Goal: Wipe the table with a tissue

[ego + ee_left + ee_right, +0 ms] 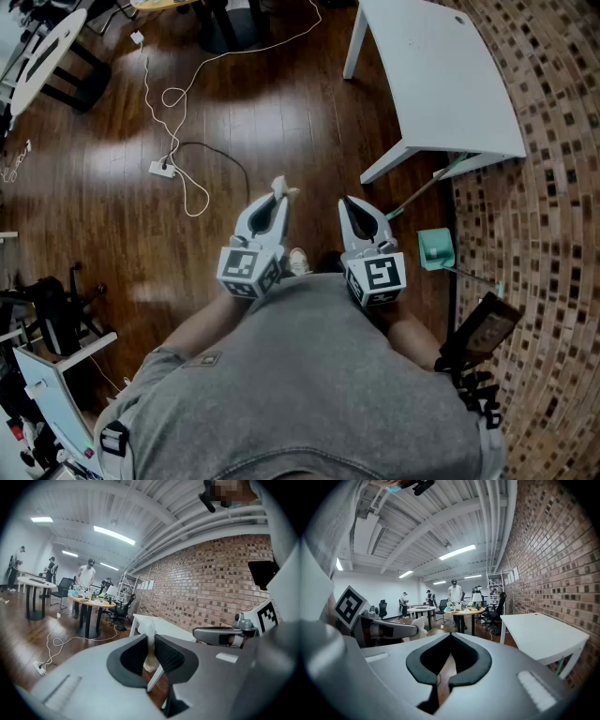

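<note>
Open-plan office in a loft-style hall, shared by several people.

In the left gripper view a brick wall runs along the right of the frame under exposed ceiling pipes and strip lights. At centre left a person stands at a round worktop crowded with small items, with an office chair beside it and a metal rack against the brick. Other people stand at the far left. In the head view a dark wooden floor fills the left. A power strip and white cable trail across it, and a white table stands at upper right.
</note>
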### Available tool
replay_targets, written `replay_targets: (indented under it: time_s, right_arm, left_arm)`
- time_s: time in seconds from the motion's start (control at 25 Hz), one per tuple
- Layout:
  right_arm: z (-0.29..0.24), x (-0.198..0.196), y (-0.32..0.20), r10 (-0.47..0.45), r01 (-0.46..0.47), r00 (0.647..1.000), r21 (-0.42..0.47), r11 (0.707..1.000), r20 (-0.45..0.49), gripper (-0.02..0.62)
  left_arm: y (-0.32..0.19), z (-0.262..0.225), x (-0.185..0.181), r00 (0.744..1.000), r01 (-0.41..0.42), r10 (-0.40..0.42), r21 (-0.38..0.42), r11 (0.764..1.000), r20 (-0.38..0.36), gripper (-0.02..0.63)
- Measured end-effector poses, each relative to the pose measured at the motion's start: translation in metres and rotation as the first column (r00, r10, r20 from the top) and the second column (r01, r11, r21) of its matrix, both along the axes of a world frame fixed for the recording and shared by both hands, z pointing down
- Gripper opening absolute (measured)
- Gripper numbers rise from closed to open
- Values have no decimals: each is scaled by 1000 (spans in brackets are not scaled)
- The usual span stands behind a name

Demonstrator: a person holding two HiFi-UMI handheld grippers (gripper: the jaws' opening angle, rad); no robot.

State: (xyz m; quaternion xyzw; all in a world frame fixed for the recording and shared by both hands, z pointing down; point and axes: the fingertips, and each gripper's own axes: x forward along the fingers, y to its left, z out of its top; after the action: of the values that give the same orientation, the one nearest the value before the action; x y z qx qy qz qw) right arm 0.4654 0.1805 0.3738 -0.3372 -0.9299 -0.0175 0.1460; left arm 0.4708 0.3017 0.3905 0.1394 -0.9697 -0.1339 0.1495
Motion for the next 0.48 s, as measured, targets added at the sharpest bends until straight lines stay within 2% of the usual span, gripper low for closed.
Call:
replay_targets:
  time_s: [0.28, 0.48]
  right_arm:
    - [2, -20, 22, -31, 31, 1000, -7, 999, -2, 15]
    - [-1, -64, 36, -66, 66, 998, -12, 998, 14, 15]
  left_arm:
    - [22, 0, -16, 999, 28, -28, -6, 1000, 30, 46]
    - [37, -3, -53, 997, 68, -68, -12, 998, 42, 46]
